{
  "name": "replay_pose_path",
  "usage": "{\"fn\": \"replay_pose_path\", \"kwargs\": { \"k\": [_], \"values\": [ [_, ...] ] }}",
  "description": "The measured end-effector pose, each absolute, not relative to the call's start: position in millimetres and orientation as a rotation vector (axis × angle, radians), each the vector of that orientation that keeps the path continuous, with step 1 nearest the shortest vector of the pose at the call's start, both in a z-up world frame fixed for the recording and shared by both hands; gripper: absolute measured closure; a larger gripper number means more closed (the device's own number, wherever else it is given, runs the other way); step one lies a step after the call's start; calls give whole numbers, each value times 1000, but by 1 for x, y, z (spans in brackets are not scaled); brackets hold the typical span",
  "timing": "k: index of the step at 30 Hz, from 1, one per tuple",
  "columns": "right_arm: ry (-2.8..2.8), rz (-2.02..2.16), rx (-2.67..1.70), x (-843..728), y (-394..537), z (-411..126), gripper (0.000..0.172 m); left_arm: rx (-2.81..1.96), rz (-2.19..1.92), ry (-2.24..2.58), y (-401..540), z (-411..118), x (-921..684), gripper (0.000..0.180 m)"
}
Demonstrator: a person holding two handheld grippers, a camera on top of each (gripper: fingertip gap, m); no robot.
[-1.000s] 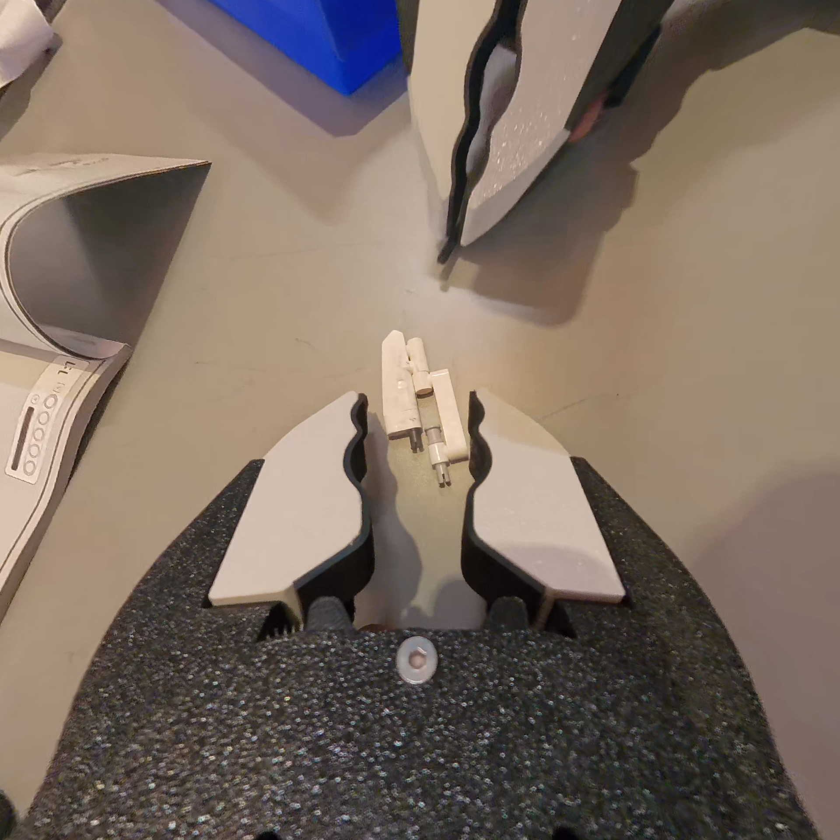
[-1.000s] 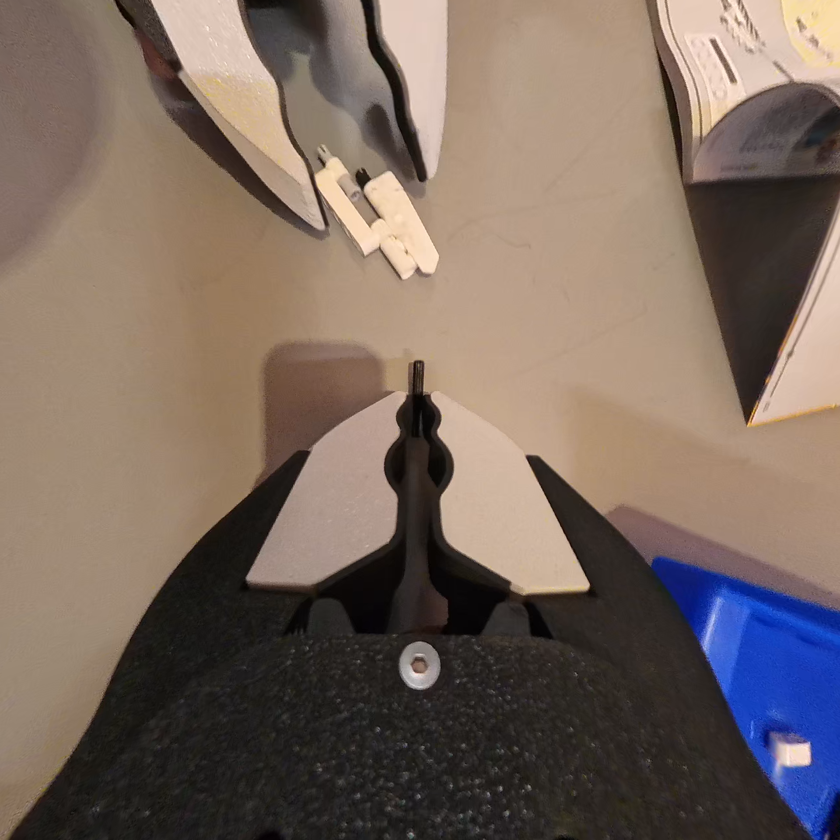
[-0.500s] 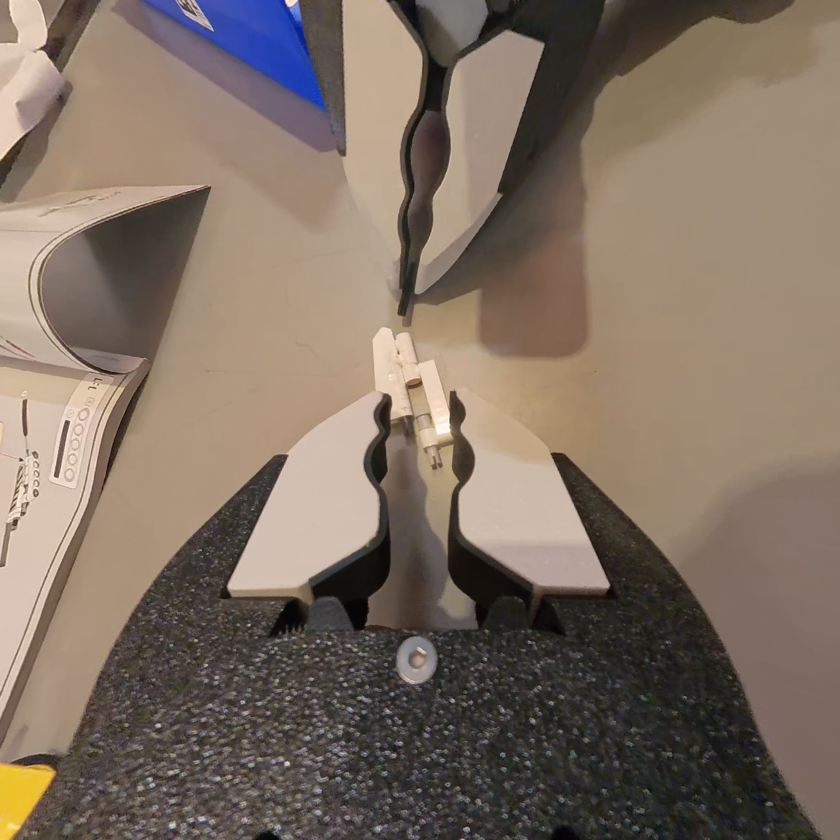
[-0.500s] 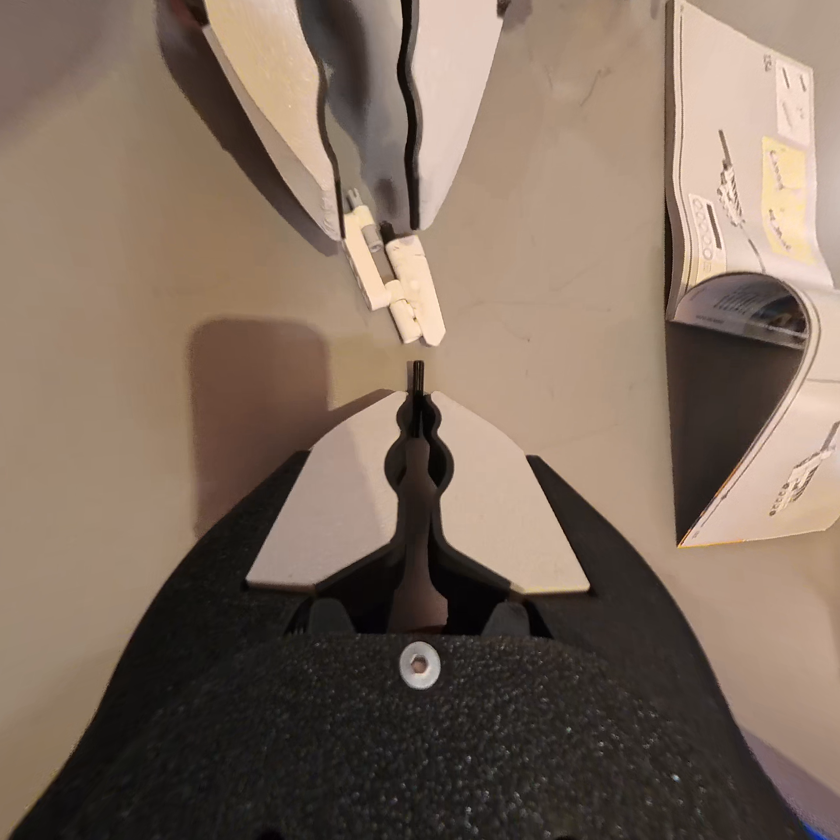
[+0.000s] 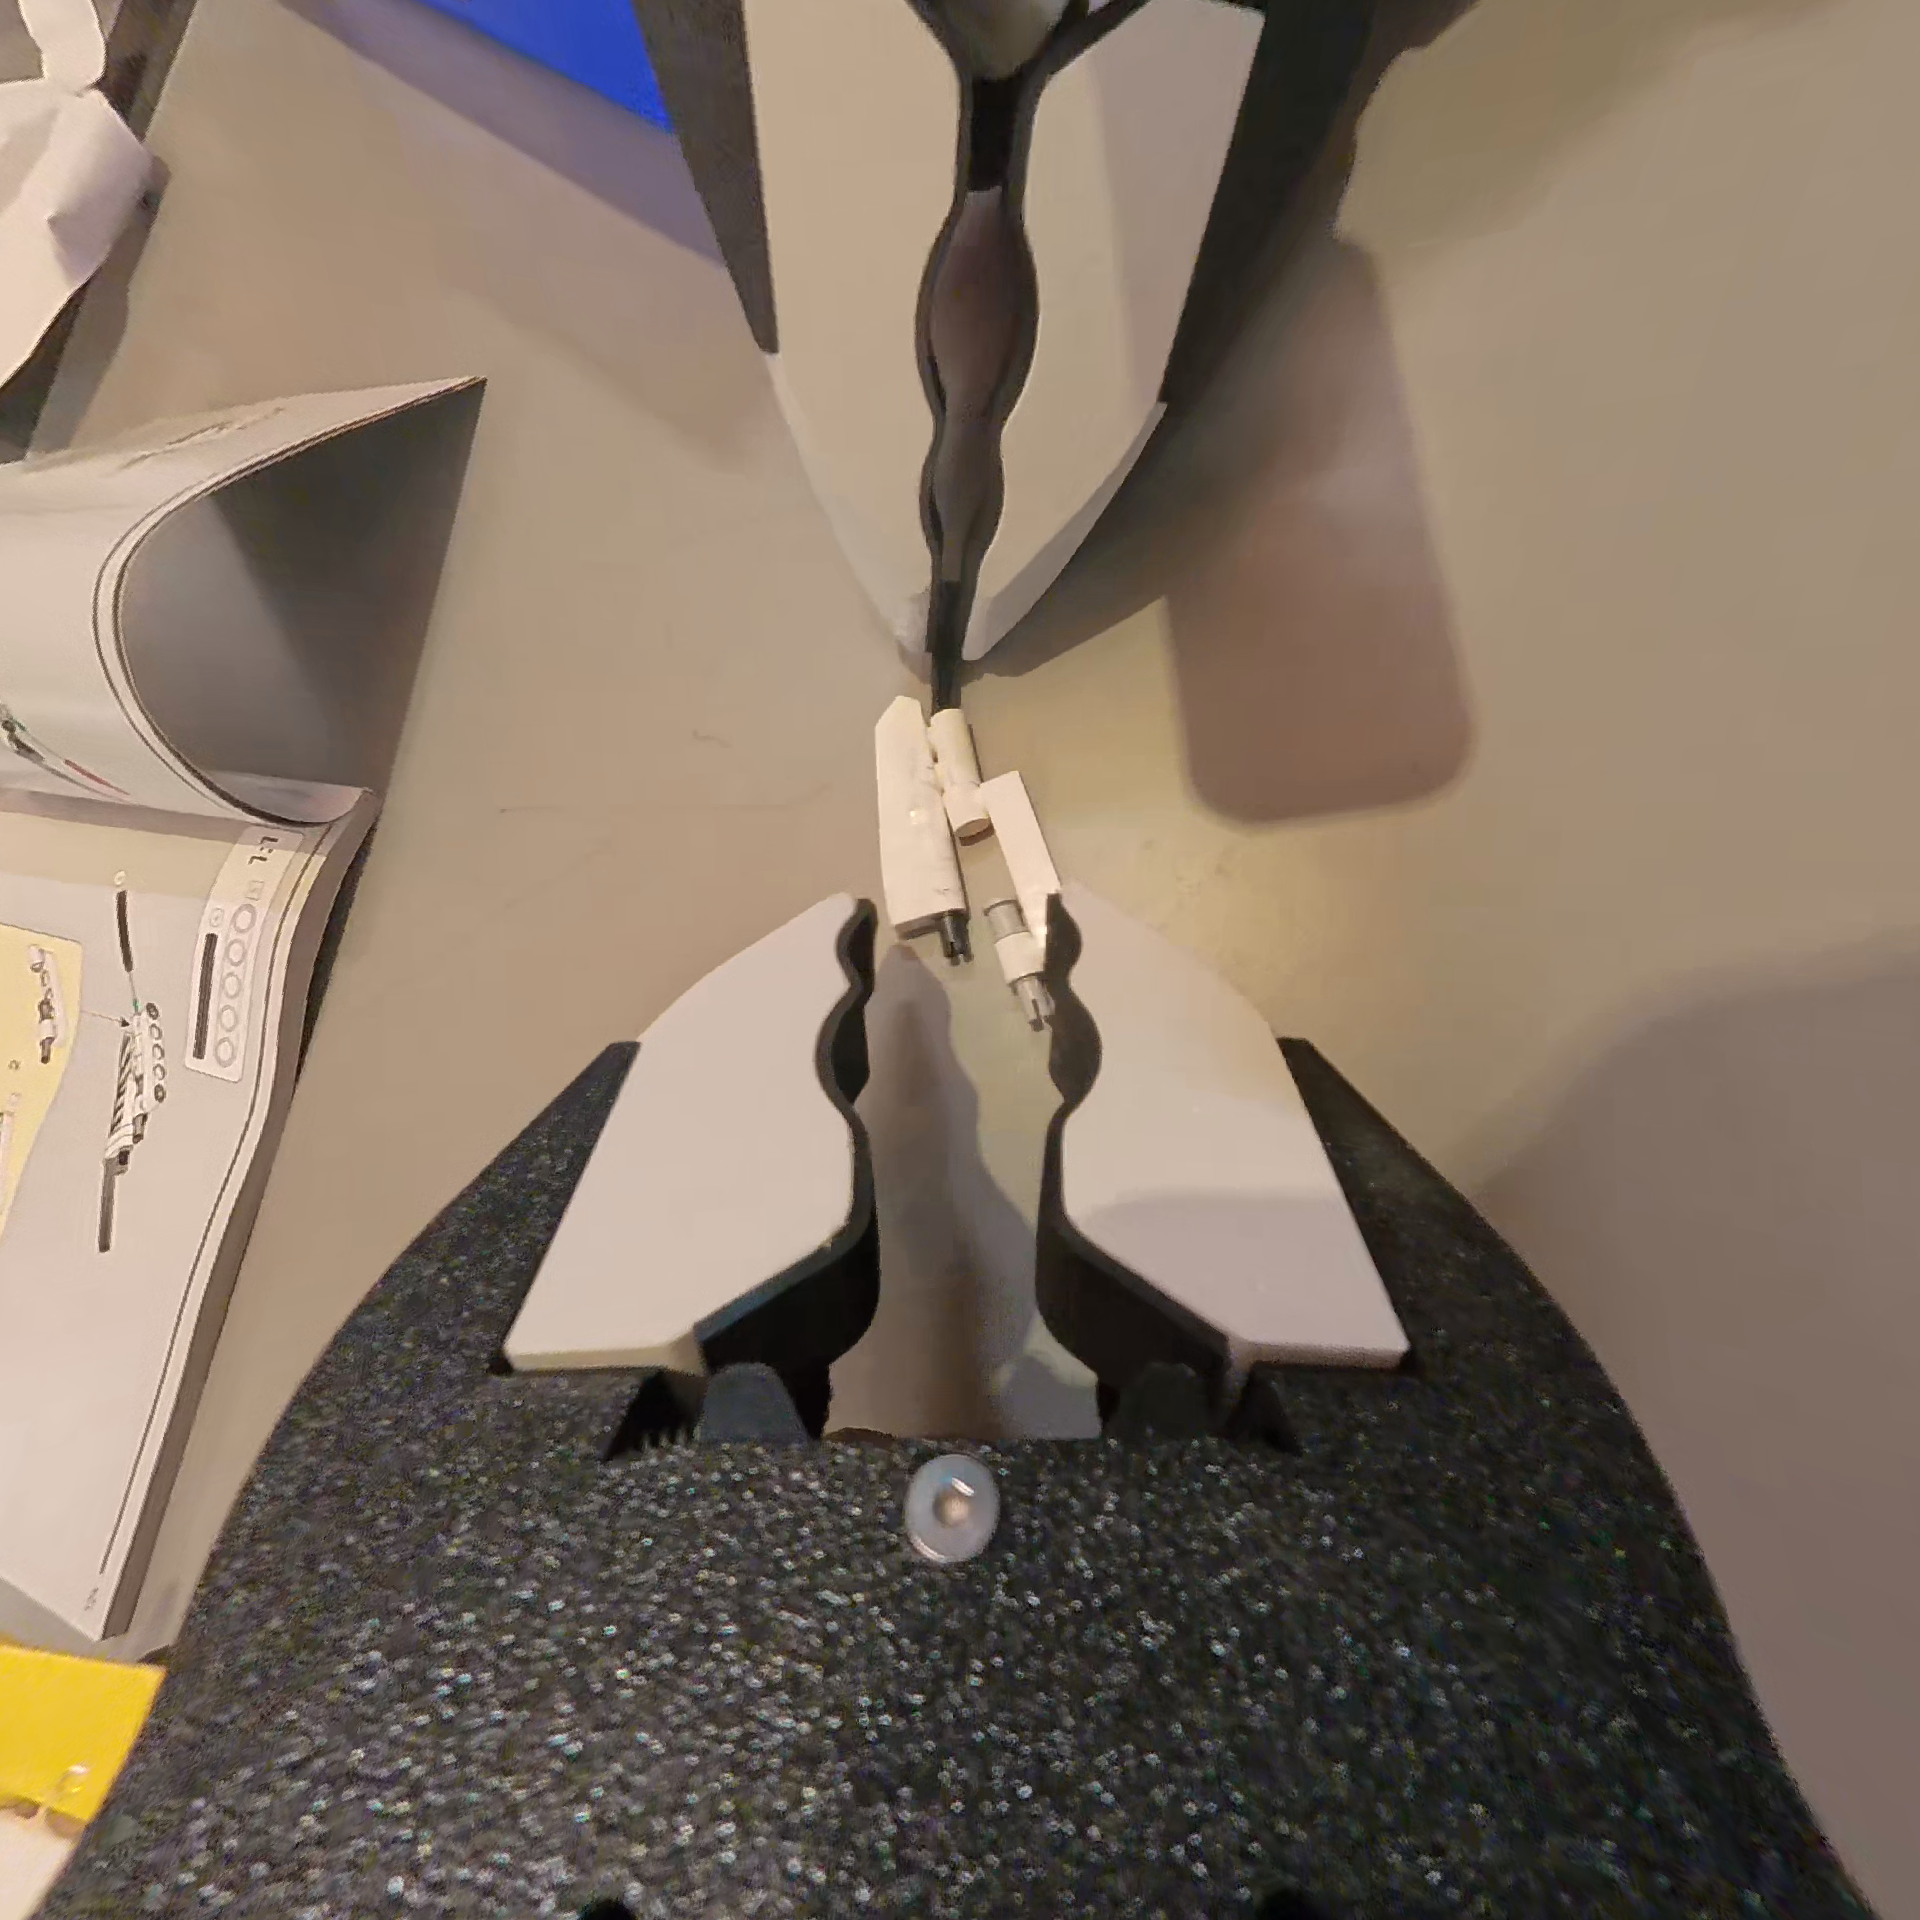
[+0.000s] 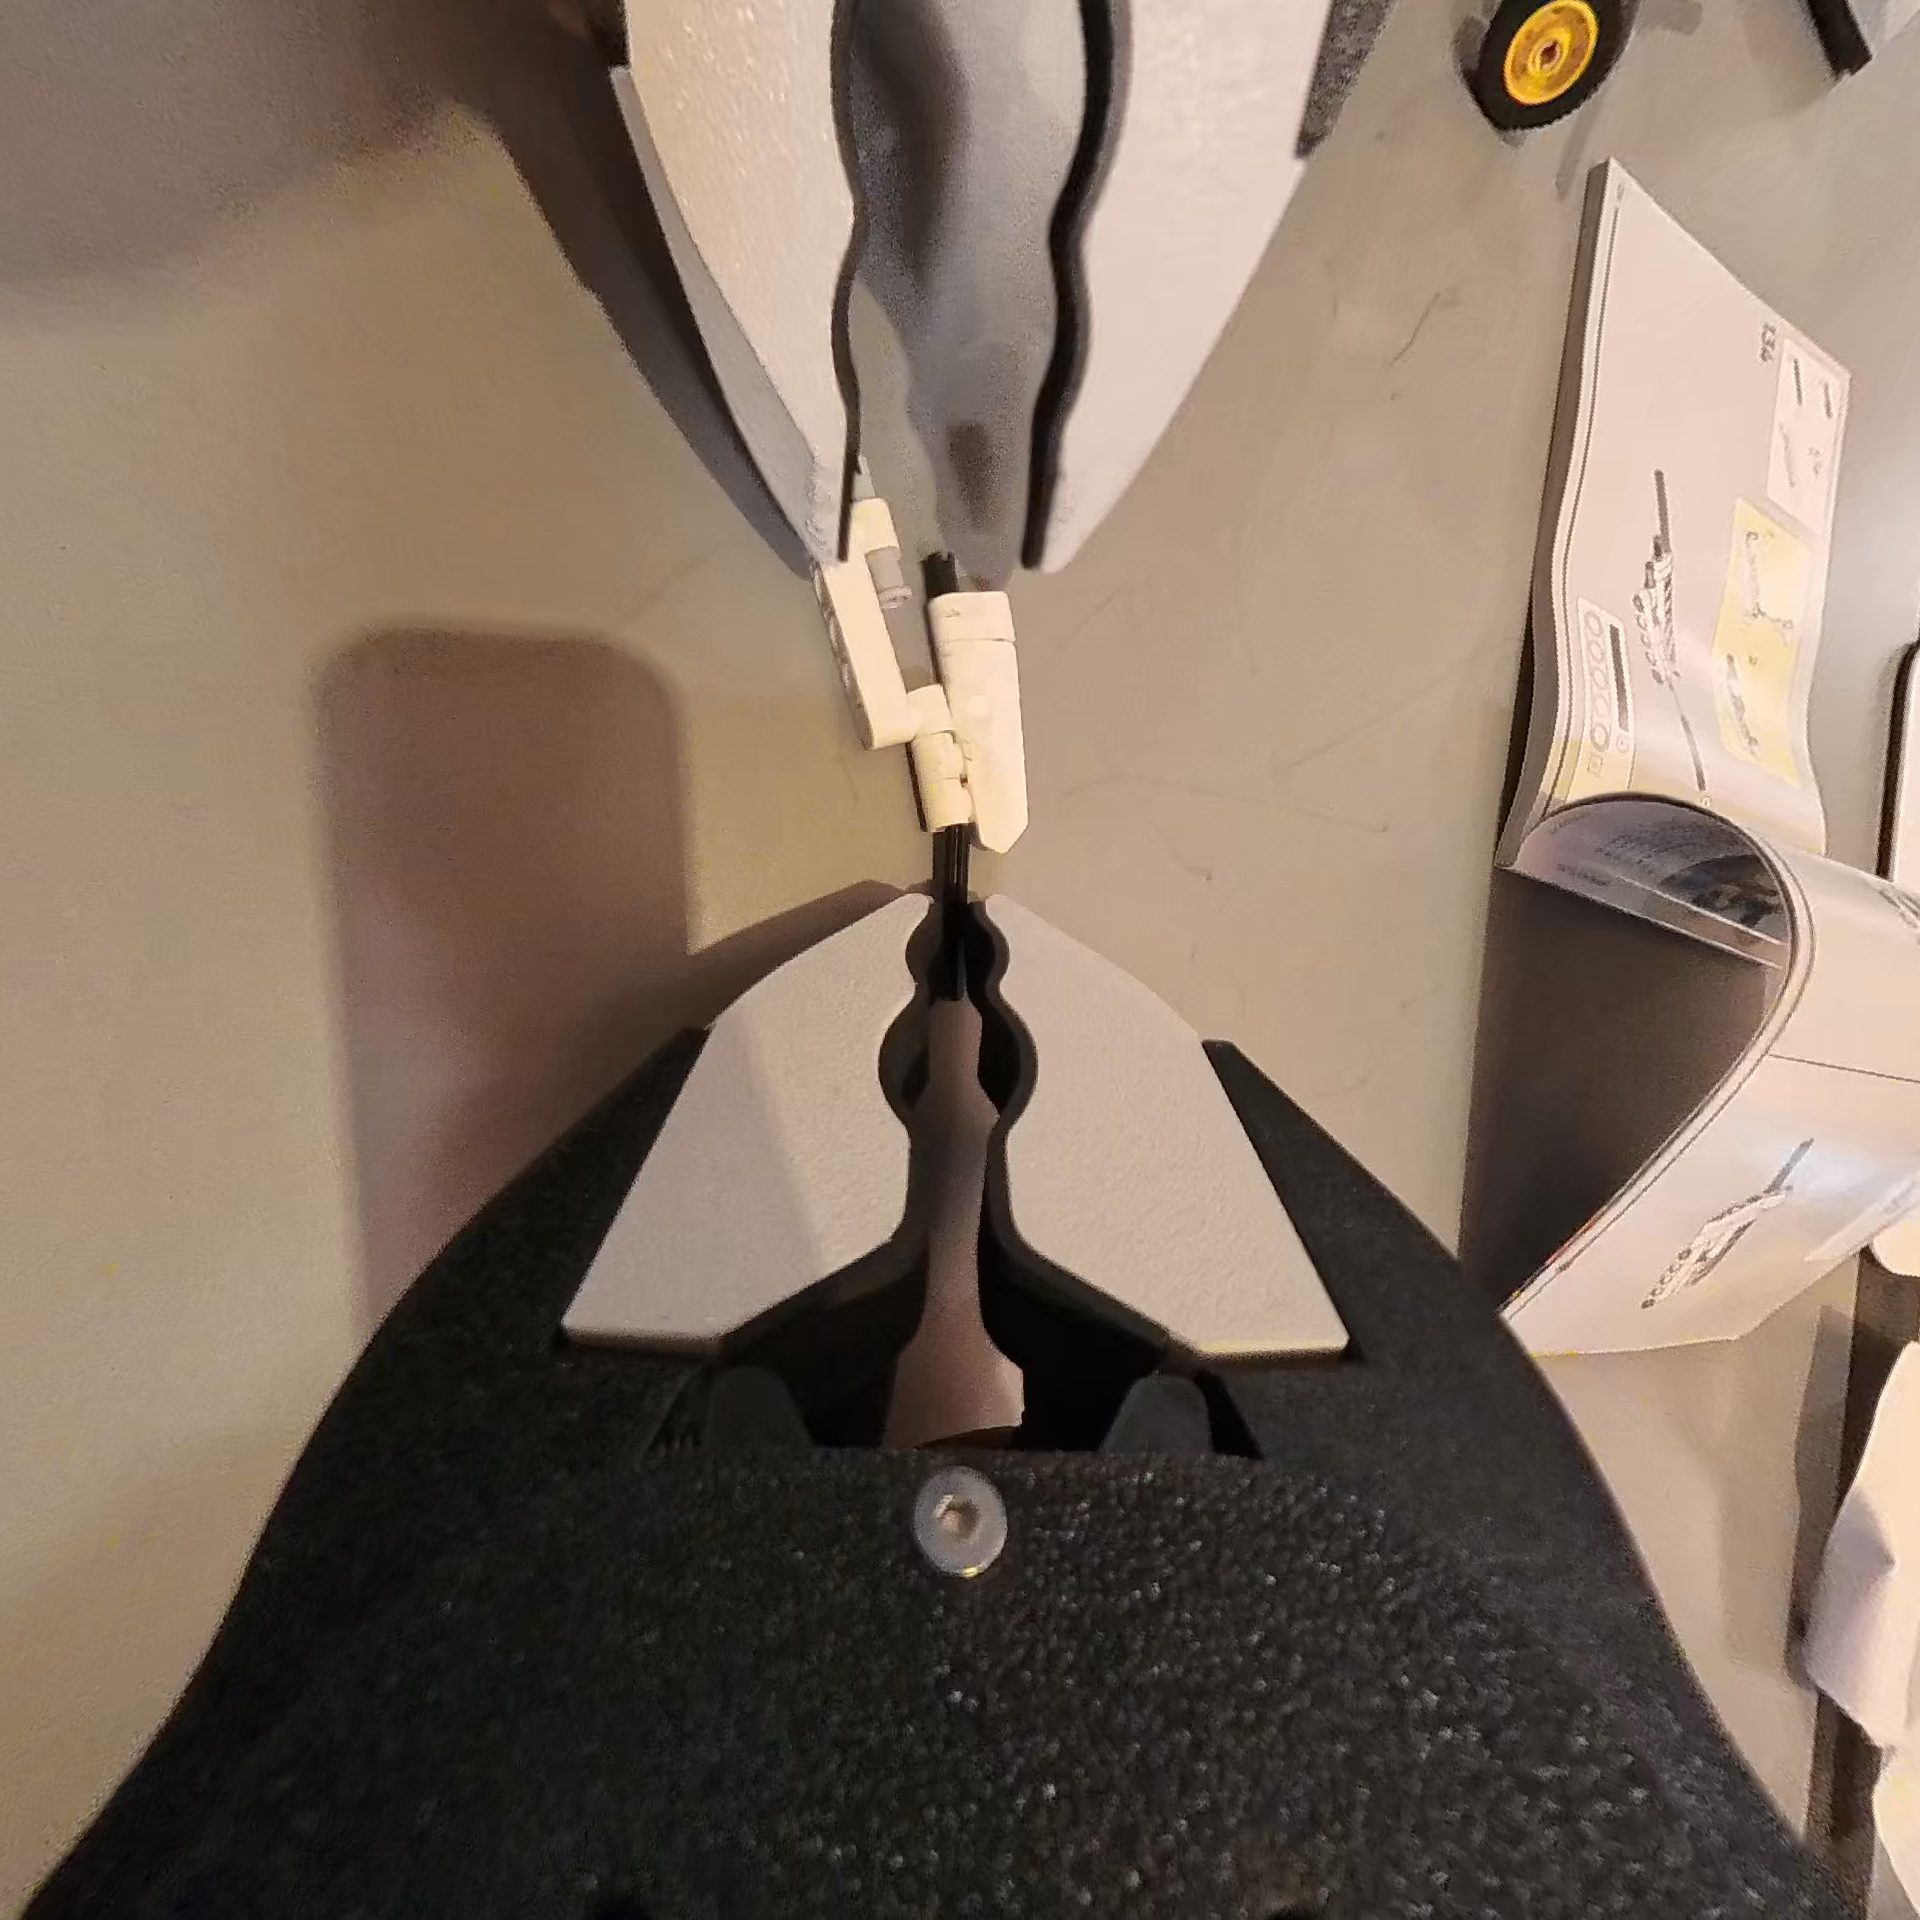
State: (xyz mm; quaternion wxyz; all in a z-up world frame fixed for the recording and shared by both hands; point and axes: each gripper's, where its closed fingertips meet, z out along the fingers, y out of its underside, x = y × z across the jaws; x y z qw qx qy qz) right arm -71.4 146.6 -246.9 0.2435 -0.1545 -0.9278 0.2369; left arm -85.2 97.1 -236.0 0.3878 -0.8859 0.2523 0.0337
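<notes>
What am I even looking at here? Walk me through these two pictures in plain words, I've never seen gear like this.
These are two hand-held pincers, each carrying its own camera that looks forward along its two grey fingers, so each picture also shows the other pincer opposite.

The left gripper stands open around the near end of a small white toy-brick assembly lying on the beige table; one finger seems to touch it, but it is not clamped.

The right gripper is shut on a thin black rod, whose tip meets the assembly's far end.

Around them: an open instruction booklet, a black wheel with a yellow hub, something blue and crumpled paper.
</notes>
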Motion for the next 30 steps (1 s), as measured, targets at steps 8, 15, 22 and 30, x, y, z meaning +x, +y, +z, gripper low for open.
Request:
{"fn": "replay_pose_path", "kwargs": {
  "k": [8, 15, 22, 30],
  "values": [
    [-2537, 642, -381, -70, 145, -247, 168, -2281, 45, 636, 93, -238, -87, 144],
    [-2533, 639, -380, -71, 144, -247, 168, -2261, 47, 618, 97, -238, -89, 145],
    [-2526, 633, -377, -72, 145, -247, 168, -2232, 22, 634, 99, -238, -90, 143],
    [-2510, 630, -380, -75, 145, -247, 168, -2242, -32, 641, 97, -239, -88, 143]
  ]
}}
